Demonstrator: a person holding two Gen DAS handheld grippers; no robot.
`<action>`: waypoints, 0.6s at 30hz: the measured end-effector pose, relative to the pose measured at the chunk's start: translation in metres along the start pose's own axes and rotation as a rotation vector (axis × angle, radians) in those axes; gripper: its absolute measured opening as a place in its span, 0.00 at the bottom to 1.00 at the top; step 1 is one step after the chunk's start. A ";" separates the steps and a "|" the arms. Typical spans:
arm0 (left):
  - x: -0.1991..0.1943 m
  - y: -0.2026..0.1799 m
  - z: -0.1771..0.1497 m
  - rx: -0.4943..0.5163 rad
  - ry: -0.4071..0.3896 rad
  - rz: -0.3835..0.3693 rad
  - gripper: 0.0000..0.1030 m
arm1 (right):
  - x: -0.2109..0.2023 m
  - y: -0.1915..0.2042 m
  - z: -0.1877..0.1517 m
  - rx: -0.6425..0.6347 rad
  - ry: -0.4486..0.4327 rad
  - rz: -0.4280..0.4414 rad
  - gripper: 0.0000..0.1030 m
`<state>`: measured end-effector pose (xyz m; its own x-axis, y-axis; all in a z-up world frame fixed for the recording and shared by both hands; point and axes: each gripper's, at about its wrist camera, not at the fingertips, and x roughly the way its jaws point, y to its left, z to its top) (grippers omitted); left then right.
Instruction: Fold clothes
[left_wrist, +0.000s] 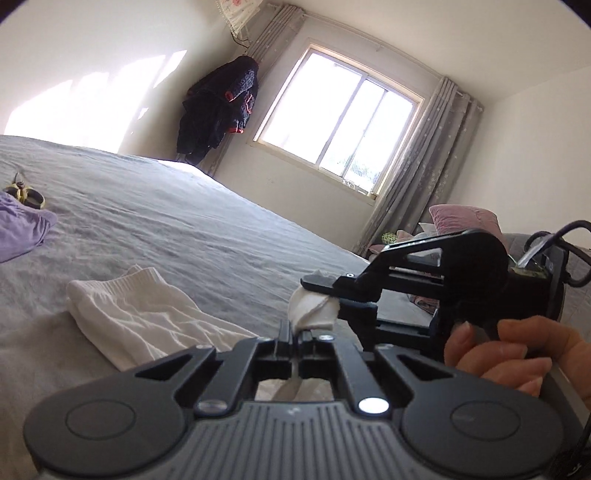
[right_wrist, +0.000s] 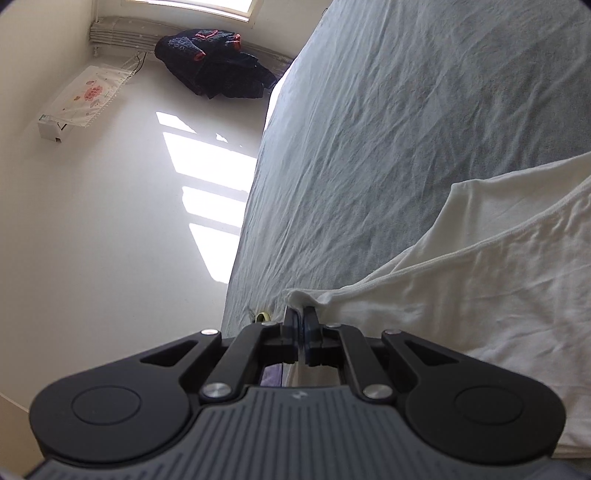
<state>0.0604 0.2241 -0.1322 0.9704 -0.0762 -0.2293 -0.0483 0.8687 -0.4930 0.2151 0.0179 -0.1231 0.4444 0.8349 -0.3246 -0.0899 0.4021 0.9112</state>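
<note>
A white garment (left_wrist: 140, 314) lies partly on the grey bed (left_wrist: 166, 221), with one end lifted. In the left wrist view my left gripper (left_wrist: 295, 334) is shut on a strip of that white cloth, which runs back between its fingers. Just beyond it, a hand (left_wrist: 517, 354) holds my right gripper (left_wrist: 328, 295), shut on a bunched white corner (left_wrist: 314, 314). The right wrist view is rolled sideways. There my right gripper (right_wrist: 301, 321) pinches the hem of the white garment (right_wrist: 498, 277), which spreads away to the right over the bed (right_wrist: 369, 147).
A purple garment (left_wrist: 22, 229) and a small yellow-black item (left_wrist: 29, 195) lie at the bed's left. Dark clothes (left_wrist: 218, 110) hang in the corner by the window (left_wrist: 340, 118). Pink pillows (left_wrist: 461, 218) sit beyond the bed at right. A wall unit (right_wrist: 81, 99) hangs high.
</note>
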 end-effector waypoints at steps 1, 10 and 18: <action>0.002 0.008 0.003 -0.030 0.006 0.003 0.02 | 0.008 0.003 0.000 -0.010 0.004 -0.002 0.06; 0.015 0.067 0.020 -0.205 0.026 0.064 0.02 | 0.069 0.011 -0.003 -0.064 0.057 -0.040 0.06; 0.021 0.103 0.026 -0.237 0.053 0.166 0.02 | 0.127 0.022 -0.016 -0.112 0.113 -0.083 0.06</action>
<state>0.0823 0.3242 -0.1663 0.9310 0.0265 -0.3642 -0.2656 0.7335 -0.6257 0.2554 0.1391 -0.1483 0.3517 0.8315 -0.4301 -0.1588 0.5058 0.8479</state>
